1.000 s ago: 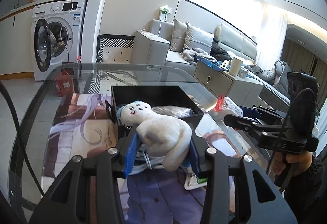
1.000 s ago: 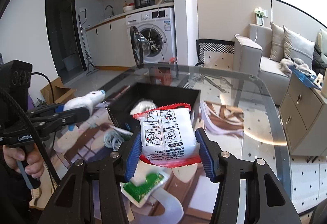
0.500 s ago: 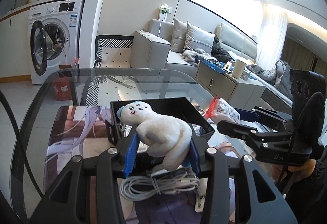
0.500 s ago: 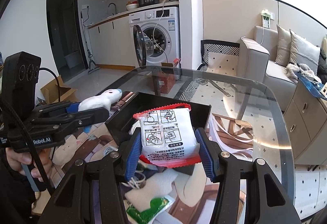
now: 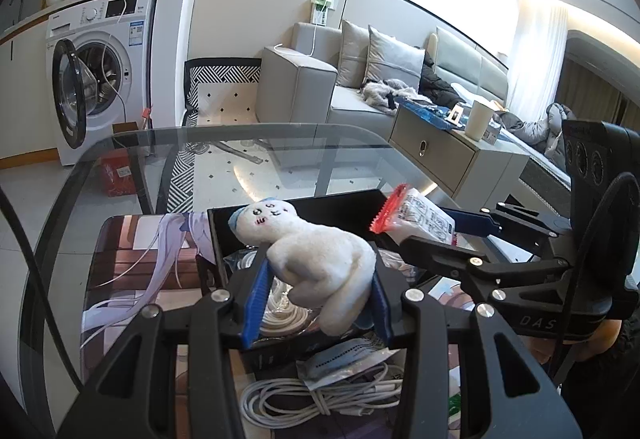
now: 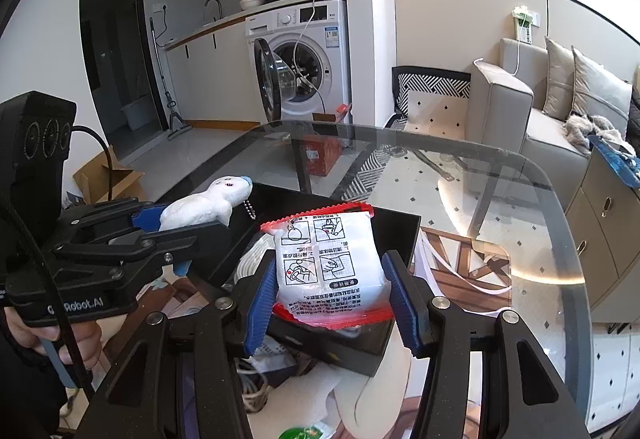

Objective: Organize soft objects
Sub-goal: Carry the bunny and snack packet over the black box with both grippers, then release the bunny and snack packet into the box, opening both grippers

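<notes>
Now, centre frame, your left gripper (image 5: pixel 316 299) clamps the white plush toy (image 5: pixel 316 259) above the black box (image 5: pixel 340 203) | your right gripper (image 6: pixel 328 303) pinches the red-edged white packet (image 6: pixel 328 263) over that box | coiled white cable (image 5: pixel 316 395) lies lower centre on the glass table (image 5: pixel 280 135).

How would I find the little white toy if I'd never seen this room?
Look at the glass table, then the black box on it. Just above the box, the left gripper pinches a fluffy white toy with a tiny pink-cheeked face; the packet beside it is flat, printed and red-edged.
</notes>
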`<state>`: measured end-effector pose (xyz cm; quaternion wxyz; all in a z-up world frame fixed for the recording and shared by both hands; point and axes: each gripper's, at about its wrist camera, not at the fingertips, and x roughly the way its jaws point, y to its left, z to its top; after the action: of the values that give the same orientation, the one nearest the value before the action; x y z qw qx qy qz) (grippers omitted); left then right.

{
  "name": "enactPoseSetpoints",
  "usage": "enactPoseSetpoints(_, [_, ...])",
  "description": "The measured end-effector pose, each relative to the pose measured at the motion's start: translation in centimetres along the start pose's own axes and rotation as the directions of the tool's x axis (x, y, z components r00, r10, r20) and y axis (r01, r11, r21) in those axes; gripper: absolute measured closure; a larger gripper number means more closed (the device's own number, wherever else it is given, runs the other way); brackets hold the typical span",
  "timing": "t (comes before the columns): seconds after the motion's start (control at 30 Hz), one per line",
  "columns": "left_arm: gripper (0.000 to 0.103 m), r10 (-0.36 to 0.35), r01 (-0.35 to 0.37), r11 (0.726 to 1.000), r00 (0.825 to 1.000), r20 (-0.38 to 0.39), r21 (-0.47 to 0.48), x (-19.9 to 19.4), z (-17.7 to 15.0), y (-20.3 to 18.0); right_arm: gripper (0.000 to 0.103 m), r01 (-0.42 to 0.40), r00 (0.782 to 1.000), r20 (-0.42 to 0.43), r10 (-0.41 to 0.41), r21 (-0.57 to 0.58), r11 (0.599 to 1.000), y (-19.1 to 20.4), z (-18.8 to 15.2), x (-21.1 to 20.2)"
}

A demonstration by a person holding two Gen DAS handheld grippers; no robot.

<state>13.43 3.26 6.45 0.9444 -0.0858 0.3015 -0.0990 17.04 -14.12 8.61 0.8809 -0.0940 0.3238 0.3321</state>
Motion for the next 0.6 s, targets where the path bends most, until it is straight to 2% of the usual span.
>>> enactPoseSetpoints(0.47, [0.06, 0.017, -0.016, 1.0, 0.998, -0.053, 0.021, 3.1, 0.4, 0.0, 0.05, 0.022, 0.999, -0.036, -0.023, -0.033, 0.999, -0.3, 0.6, 2.9])
enactPoseSetpoints(0.6, [0.058, 0.027, -0.025, 0.999, 0.998, -0.063, 0.028, 3.5, 0.2, -0.1, 0.046, 0.026, 0.999, -0.02, -0.027, -0.047, 0.999, -0.4, 0.6, 2.7])
